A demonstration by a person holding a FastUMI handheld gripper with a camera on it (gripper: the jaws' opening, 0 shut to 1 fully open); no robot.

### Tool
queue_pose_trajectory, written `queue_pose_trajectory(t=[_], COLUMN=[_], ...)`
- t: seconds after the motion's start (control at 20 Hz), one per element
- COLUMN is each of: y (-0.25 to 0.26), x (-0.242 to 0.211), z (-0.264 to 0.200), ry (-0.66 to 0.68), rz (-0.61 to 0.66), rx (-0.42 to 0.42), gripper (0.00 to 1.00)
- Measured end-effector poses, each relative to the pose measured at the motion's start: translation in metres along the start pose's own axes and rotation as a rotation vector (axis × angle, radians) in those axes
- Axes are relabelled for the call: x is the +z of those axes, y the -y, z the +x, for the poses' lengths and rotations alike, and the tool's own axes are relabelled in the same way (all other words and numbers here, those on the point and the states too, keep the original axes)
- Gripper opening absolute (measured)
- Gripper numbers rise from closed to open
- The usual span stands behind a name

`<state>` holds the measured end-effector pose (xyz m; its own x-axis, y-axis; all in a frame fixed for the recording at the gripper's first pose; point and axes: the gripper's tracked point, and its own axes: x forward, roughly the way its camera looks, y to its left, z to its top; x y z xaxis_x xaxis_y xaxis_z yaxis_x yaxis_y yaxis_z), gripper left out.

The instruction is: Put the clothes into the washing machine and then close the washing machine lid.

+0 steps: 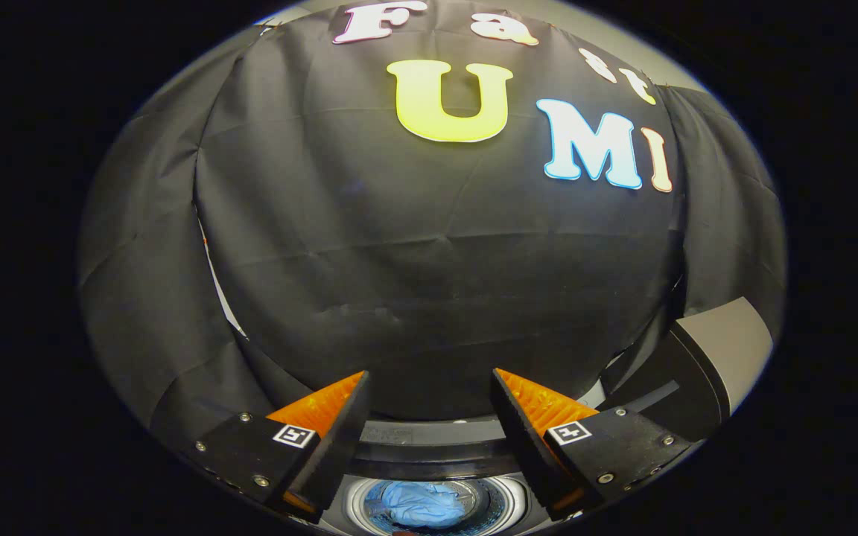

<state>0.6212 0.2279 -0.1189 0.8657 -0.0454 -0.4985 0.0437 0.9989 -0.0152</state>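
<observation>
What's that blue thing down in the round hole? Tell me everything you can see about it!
That is a light blue crumpled piece of clothing, soft fabric bunched into a wrinkly heap. It lies inside the round shiny metal drum of the washing machine, resting on the drum's bottom, with the lid open. It sits below the open gripper, in the gap between its two fingers, and neither finger touches it. Part of it is cut off from sight.

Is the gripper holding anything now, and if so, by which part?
Nothing is held. The gripper is open, with an empty gap; the blue clothes lie below in the washing machine drum.
</observation>
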Motion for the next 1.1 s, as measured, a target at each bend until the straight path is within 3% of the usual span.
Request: queue_pose_trajectory(t=[0.85, 1.1], y=[-0.004, -0.005], x=[-0.047, -0.092], z=[-0.059, -0.083], ry=[0.100, 0.090], rz=[-0.002, -0.003], rx=[0.015, 0.030], gripper=[0.97, 0.97])
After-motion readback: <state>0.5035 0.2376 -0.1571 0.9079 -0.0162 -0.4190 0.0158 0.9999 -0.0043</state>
